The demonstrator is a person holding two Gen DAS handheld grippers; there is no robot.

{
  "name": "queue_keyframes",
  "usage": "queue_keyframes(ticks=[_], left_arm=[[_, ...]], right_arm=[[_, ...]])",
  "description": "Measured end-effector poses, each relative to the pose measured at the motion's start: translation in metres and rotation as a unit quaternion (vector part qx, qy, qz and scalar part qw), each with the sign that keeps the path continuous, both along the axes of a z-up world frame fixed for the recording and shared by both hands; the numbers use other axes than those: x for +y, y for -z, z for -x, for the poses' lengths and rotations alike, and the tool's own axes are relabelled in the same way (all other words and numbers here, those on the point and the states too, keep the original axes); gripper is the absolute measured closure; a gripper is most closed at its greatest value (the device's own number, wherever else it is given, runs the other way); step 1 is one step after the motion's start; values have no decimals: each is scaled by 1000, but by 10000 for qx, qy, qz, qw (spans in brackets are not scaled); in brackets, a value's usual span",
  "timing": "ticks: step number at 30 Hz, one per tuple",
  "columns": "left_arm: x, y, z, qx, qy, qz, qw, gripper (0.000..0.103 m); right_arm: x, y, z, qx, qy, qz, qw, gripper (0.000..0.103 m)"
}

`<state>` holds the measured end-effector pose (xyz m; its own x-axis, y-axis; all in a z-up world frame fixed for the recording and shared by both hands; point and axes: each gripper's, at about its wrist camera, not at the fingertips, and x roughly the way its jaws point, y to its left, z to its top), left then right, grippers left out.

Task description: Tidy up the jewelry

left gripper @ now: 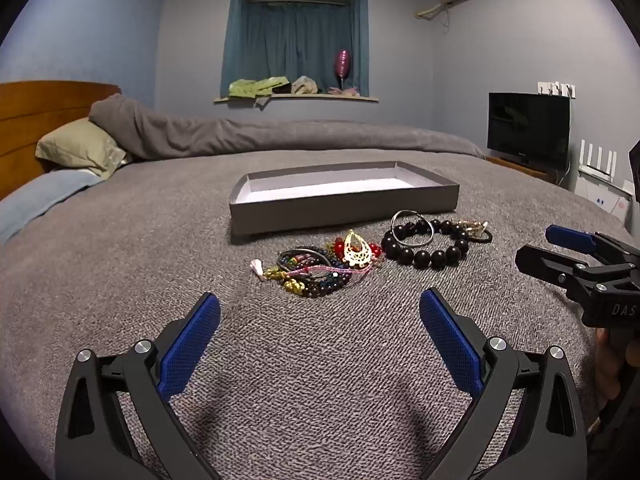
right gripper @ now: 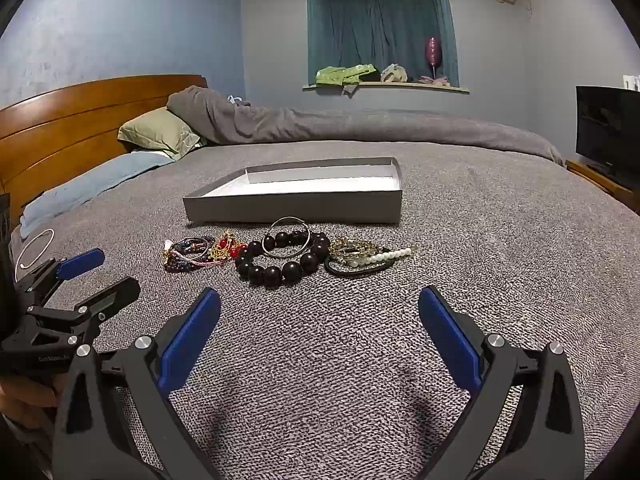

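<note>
A shallow grey box [left gripper: 344, 214] with a white inside lies open on the grey bedspread; it also shows in the right wrist view [right gripper: 296, 204]. In front of it lies a row of jewelry: a tangle of coloured bead bracelets [left gripper: 312, 272] [right gripper: 188, 254] with a gold pendant [left gripper: 356, 250], a black bead bracelet [left gripper: 424, 246] [right gripper: 280, 264] with a silver bangle [left gripper: 412, 228] [right gripper: 286, 236] on it, and gold and pearl pieces [right gripper: 360, 254] with a black hair tie. My left gripper [left gripper: 320, 320] is open just short of the coloured tangle. My right gripper [right gripper: 320, 320] is open just short of the black beads. Both are empty.
Pillows [right gripper: 160, 132] and a rolled grey duvet [left gripper: 240, 132] lie at the bed's far side by a wooden headboard [right gripper: 80, 120]. A TV [left gripper: 528, 128] stands to the right. The other gripper shows at each view's edge [left gripper: 580, 264] [right gripper: 68, 292].
</note>
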<state>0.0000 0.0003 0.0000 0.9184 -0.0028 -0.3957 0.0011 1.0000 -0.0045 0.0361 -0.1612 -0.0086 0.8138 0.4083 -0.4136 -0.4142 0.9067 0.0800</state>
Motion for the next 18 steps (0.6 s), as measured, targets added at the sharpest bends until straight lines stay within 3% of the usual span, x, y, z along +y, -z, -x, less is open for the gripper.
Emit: queue_keyframes(ticks=[18], left_arm=[[6,-1,1,77,-12,164,9998,4]], right_arm=[[0,-1,0,-3,-1,8,10000,5]])
